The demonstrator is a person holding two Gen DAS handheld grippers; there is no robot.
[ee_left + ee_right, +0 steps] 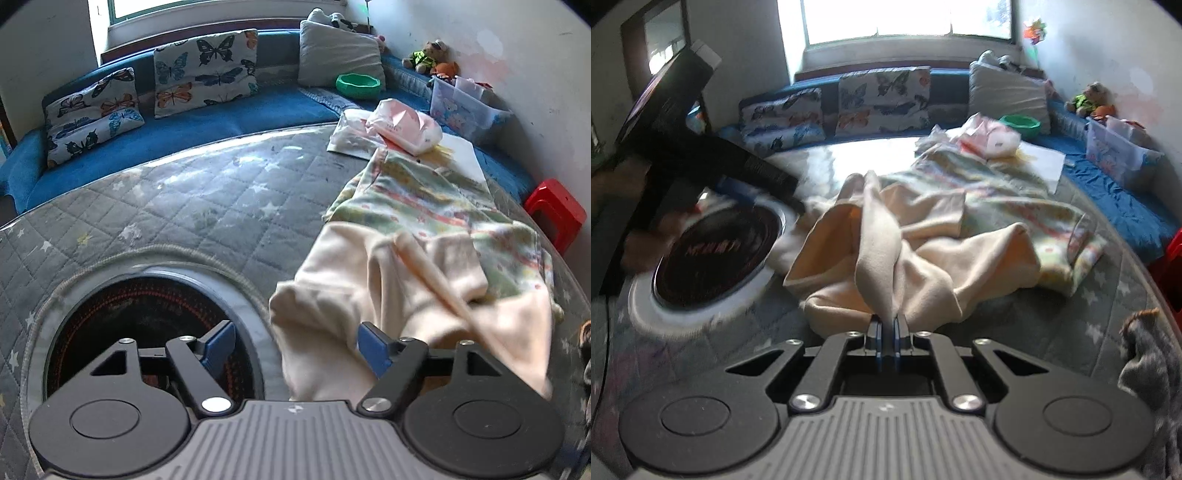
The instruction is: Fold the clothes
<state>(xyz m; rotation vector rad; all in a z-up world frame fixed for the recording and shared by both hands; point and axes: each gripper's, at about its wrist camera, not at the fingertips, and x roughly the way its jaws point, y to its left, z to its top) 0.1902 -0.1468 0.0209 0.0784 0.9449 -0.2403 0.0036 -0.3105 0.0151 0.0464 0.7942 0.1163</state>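
Observation:
A cream garment (406,295) lies crumpled on the grey quilted table cover (184,206), over a pastel printed cloth (436,199). My left gripper (295,345) is open, its blue pads (373,347) at the garment's near left edge, holding nothing. My right gripper (886,332) is shut on a raised strip of the cream garment (879,251), which stretches up from the pile. The printed cloth (1015,199) lies behind it. The left gripper also shows in the right wrist view (683,155), blurred, at the left.
A round black inset (147,332) sits in the table by the left gripper. Pink and white plastic packets (399,125) lie at the table's far end. A blue sofa with butterfly cushions (207,70), a green bowl (358,85), a clear bin (465,103) and a red stool (554,210) surround it.

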